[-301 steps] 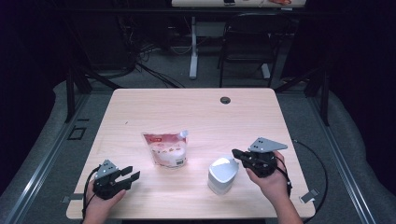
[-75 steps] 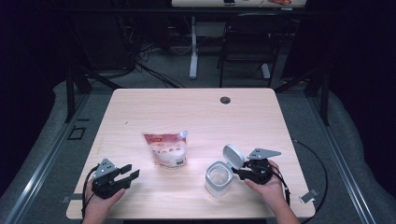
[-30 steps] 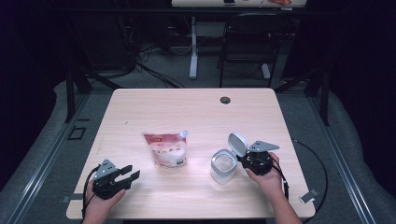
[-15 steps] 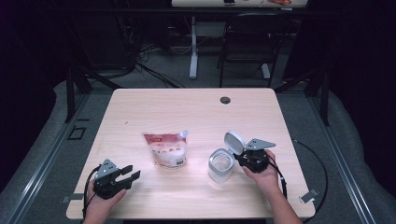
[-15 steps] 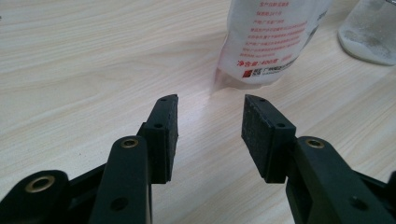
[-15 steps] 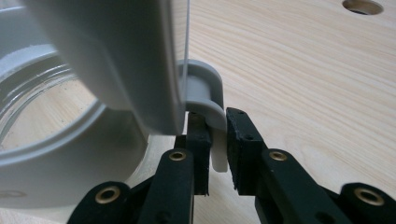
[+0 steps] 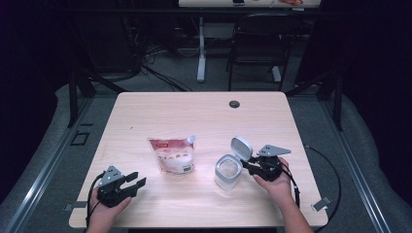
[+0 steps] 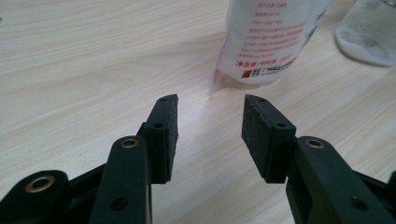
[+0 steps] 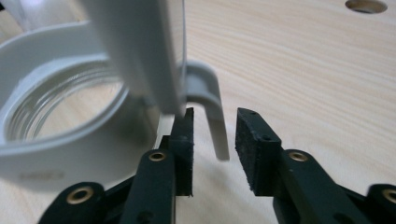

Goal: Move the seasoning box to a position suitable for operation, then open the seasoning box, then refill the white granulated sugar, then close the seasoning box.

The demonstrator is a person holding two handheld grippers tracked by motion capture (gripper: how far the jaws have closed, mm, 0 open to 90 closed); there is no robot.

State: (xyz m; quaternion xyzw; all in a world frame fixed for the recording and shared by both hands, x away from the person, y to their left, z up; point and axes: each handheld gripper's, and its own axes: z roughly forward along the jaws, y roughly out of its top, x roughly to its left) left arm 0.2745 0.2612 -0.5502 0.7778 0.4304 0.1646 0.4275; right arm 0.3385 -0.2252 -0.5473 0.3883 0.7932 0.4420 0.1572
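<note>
A clear jar point(image 7: 228, 171) with a white collar stands right of the table's middle, its hinged white lid point(image 7: 241, 147) flipped up. My right gripper point(image 7: 248, 165) sits just right of the jar at the lid's hinge side. Its jaws have just been opening and now stand open, with the lid's grey tab point(image 9: 210, 93) loose between the pads point(image 9: 254, 140). The lid point(image 9: 135, 51) rises over the jar's rim point(image 9: 56, 140). A white and red pouch point(image 7: 172, 155) stands left of the jar. My left gripper point(image 7: 136, 179) rests open at the front left, pointing at the pouch point(image 8: 266, 37).
The wooden table point(image 7: 194, 116) has a round cable hole point(image 7: 234, 104) near its far edge. A chair point(image 7: 257, 43) and desk legs stand beyond it. The jar point(image 8: 369, 32) shows at the top right of the left gripper view.
The jar's lid went from closed to flipped upright, swung up by my right gripper. That gripper's jaws have since parted from the lid. The left gripper and pouch have not moved.
</note>
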